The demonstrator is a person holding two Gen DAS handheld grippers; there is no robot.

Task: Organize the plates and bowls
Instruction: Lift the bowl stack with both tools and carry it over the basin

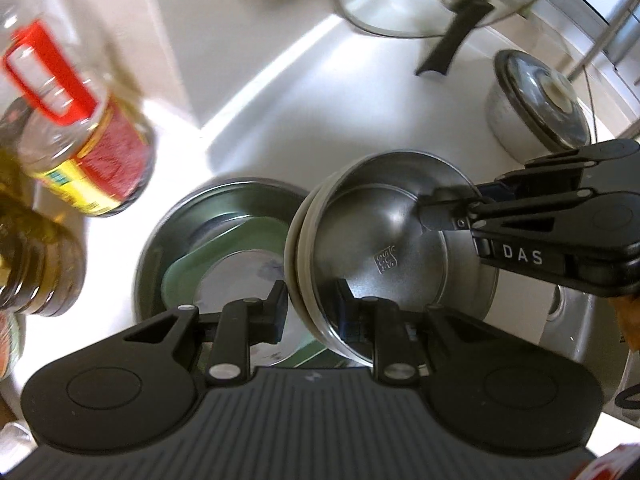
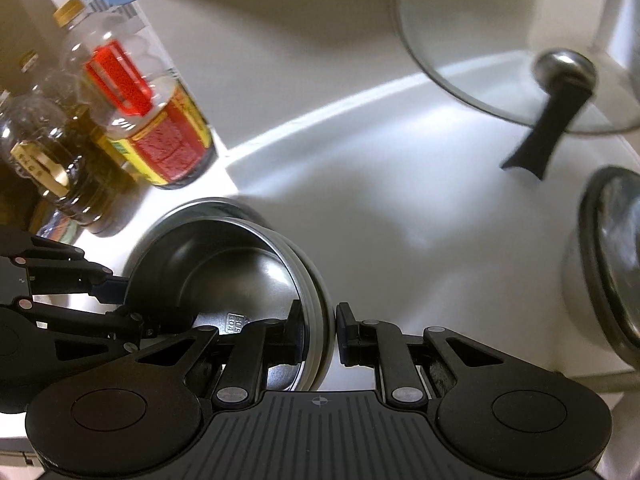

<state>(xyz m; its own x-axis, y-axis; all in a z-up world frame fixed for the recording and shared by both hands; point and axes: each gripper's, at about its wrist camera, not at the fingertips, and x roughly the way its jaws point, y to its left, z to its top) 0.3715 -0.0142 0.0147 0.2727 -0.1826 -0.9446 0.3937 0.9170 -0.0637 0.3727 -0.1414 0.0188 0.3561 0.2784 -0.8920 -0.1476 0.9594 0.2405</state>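
A: Count it off for me, left to right.

B: Two oil bottles (image 1: 86, 148) stand together at the left of the white counter (image 1: 320, 92), one with a red handle and a red and yellow label. Next, one wide steel plate (image 1: 176, 240) lies flat, with a green plate (image 1: 200, 264) resting in it. Then one stack of steel bowls (image 1: 384, 232), tilted on edge and lifted above the flat plate; I see at least two rims, but the exact count is unclear. Behind, one glass lid (image 1: 400, 4) with a black handle leans at the wall, and one lidded steel pot (image 1: 532, 108) stands at the right.

A: And the left claw (image 1: 312, 312)?

B: Its fingers straddle the lower rim of the bowl stack, one outside and one inside, narrowed onto it.

A: The right claw (image 2: 316, 332)?

B: From its own camera, its fingers sit either side of the stack's rim; the inner one is against the steel, while a thin gap shows at the outer finger. I cannot tell whether it truly clamps. In the left camera it comes in from the right, its tips (image 1: 430, 210) touching the bowl's inside.
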